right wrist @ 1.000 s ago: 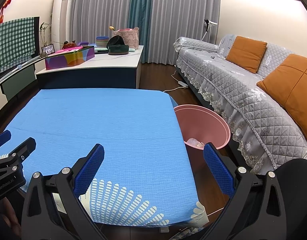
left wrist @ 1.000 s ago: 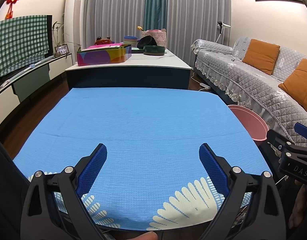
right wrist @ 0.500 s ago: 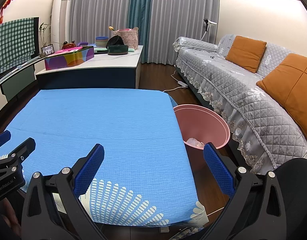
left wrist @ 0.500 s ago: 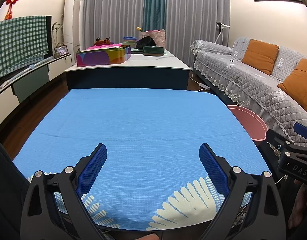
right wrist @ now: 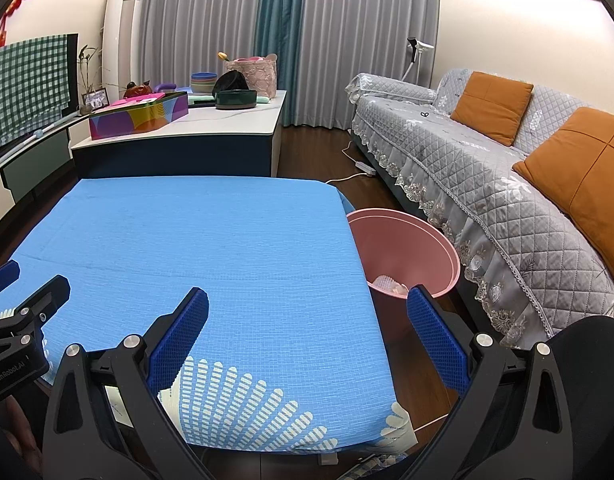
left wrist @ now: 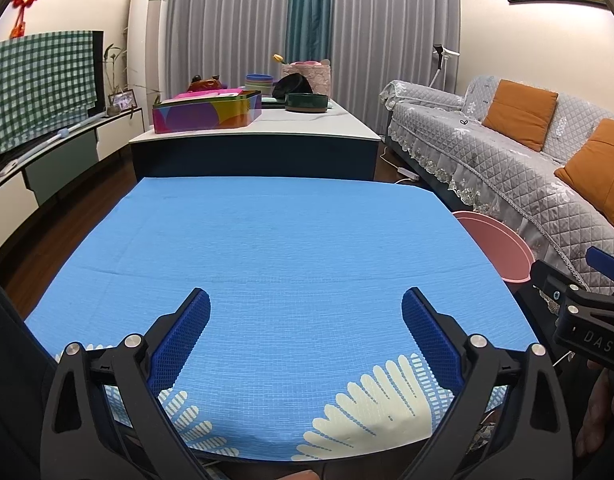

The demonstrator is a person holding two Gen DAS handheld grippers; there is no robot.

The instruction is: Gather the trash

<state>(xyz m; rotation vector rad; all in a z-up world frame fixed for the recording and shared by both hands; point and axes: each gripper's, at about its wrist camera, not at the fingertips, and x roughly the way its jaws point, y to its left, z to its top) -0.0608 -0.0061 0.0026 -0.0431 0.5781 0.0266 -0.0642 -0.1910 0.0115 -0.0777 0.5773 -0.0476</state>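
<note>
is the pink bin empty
No, the right wrist view shows pale crumpled trash lying at the bottom of the pink bin.

The left gripper (left wrist: 305,330) is held level, jaws spread wide, blue pads (left wrist: 179,344) facing each other with nothing between them. The right gripper (right wrist: 307,330) sits just the same, wide apart and empty. In the left wrist view the right gripper shows at 3 o'clock; in the right wrist view the left gripper shows at 9 o'clock
</note>
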